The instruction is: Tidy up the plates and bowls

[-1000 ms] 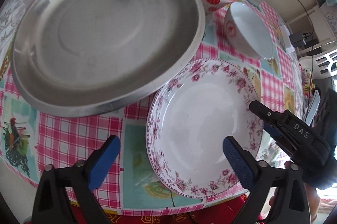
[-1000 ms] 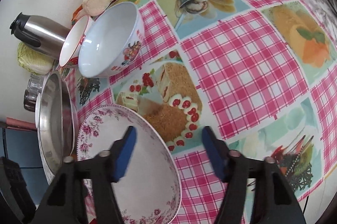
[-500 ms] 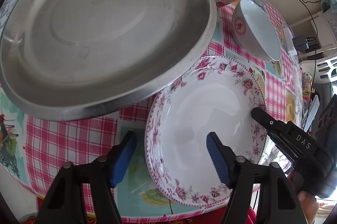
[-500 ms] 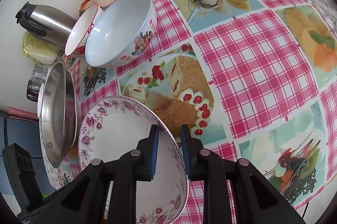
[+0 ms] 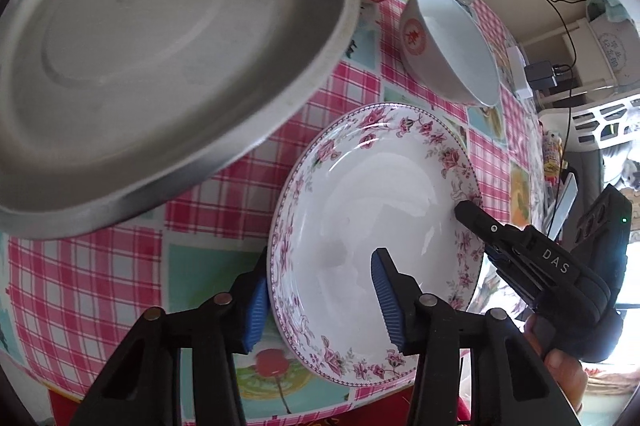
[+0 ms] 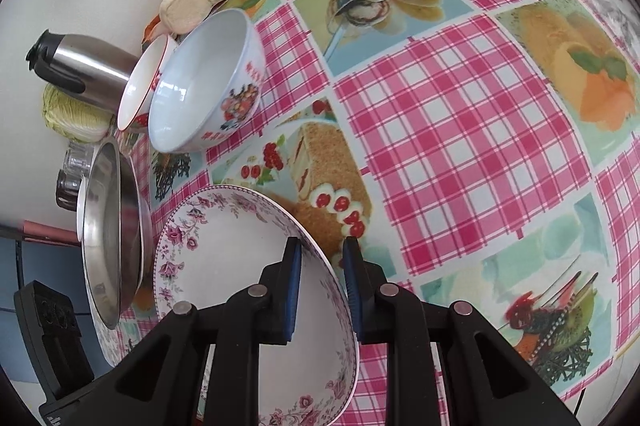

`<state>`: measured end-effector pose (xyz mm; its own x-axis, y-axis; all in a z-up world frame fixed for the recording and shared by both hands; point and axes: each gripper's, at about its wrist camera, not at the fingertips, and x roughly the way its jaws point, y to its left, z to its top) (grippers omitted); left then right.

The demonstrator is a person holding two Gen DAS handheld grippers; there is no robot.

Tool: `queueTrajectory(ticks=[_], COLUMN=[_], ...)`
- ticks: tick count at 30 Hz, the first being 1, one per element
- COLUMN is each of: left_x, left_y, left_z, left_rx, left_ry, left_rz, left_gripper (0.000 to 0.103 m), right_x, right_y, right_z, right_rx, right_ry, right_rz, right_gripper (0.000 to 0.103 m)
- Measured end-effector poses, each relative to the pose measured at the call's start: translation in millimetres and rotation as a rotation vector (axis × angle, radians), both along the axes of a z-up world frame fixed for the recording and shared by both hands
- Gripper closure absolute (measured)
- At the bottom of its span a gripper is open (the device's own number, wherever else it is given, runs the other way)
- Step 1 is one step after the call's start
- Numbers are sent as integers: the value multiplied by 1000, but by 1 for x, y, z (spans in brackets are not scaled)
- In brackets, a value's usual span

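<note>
Both grippers straddle the rim of the white floral-bordered ceramic plate point(image 5: 372, 226) on the pink checked tablecloth point(image 6: 460, 130): left gripper point(image 5: 322, 300) on its near-left edge with a gap at the inner pad, right gripper point(image 6: 322, 290) pinching the opposite edge. Large round steel pan point(image 5: 168, 46) sits just left; two white bowls point(image 6: 208, 82) stand behind.

Left tongs point(image 5: 322, 300) partly closed astride a rim, right tongs point(image 6: 320, 290) nearly closed on one
</note>
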<state>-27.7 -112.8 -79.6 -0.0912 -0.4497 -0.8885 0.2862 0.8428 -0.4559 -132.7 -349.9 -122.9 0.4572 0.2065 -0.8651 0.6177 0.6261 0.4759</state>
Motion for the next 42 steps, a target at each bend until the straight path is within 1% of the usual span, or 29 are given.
queueTrajectory(ticks=[5,8,9,13,17,19,21,22,24,29,35,39,42], left_x=[6,11,13,15,17,19,18,18,17,14,14,14,12], left_y=[1,4,5,10,9,11,16,17,17,8,7,3,0], left_z=[-3,-6,-7,-9,-7,-8,-9,-9,-8,-3,-3,4,12], left_rx=[-38,-67,-76,-90,-90,-95,-97,-94,-76,-4,-7,-7,-24], left_ry=[33,48,50,40,20,20,23,24,8,-64,-50,-77,-91], left_rz=[43,64,71,89,94,99,105,107,99,50,48,38,29], left_gripper=[51,51,53,56,56,58,62,63,70,71,72,72,72], right_x=[-6,-4,-3,4,12,13,12,11,11,6,6,6,3], right_y=[-6,-3,-1,5,15,16,15,14,13,5,7,9,7], right_z=[-2,-1,-1,-1,2,1,0,-1,-2,-5,13,20,26], right_rx=[17,-10,-19,-45,-94,-88,-68,-59,-44,23,-13,-30,-34], right_ry=[-11,-3,1,5,18,10,-4,-11,-16,-44,-85,-89,-99], right_rz=[-12,16,25,42,74,78,71,66,55,53,72,97,98], right_gripper=[81,81,81,81,80,80,81,81,83,88,90,90,90])
